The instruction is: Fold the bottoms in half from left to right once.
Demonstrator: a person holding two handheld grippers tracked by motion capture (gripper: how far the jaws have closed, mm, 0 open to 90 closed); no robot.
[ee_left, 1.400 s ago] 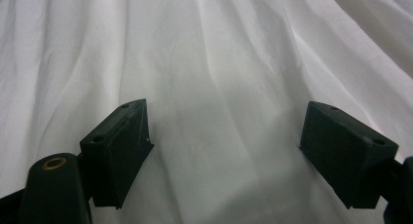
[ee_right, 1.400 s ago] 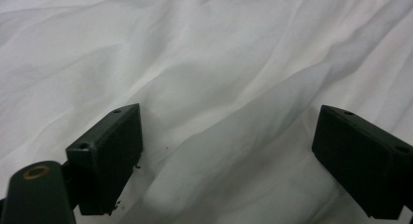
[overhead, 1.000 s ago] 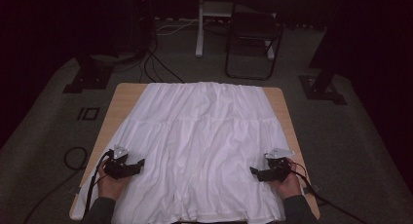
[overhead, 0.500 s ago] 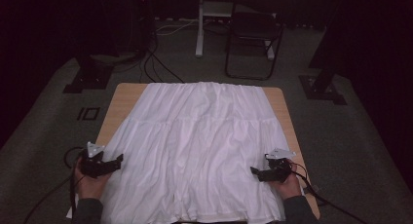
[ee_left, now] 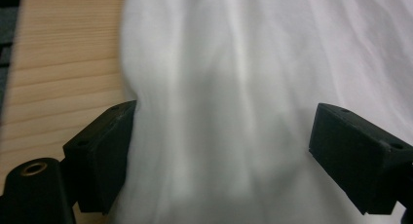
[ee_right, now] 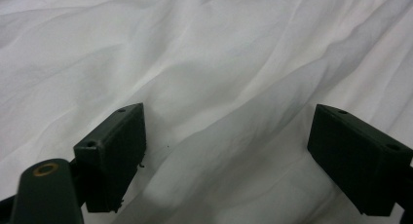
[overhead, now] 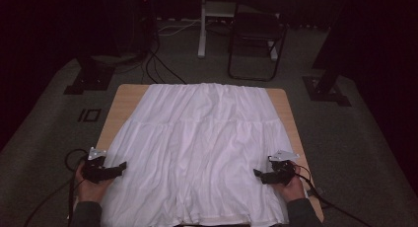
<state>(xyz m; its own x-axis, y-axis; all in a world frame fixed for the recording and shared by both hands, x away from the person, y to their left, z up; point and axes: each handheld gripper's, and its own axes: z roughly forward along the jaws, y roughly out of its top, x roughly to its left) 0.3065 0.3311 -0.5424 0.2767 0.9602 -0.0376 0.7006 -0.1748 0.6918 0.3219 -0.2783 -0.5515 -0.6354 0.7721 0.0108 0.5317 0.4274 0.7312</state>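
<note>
Cloth (overhead: 197, 153), one, white and creased, covers most of the table (overhead: 125, 96), hanging over its near edge. Two grippers, left (overhead: 118, 167) and right (overhead: 257, 173), sit at its side edges, jaws apart, left's having just been opening over the cloth.

Dim high view, dark surroundings; gripper views brighter, soft blur.

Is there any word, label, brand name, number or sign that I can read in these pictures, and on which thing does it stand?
No readable text anywhere.
White cloth: plain, no print or tag in view.
Wooden table: bare wood grain, no mark.
Left claw and right claw: black jaws with screw holes, no lettering.
Dark square mark on the floor: too small and dim to tell if it carries writing.
</note>
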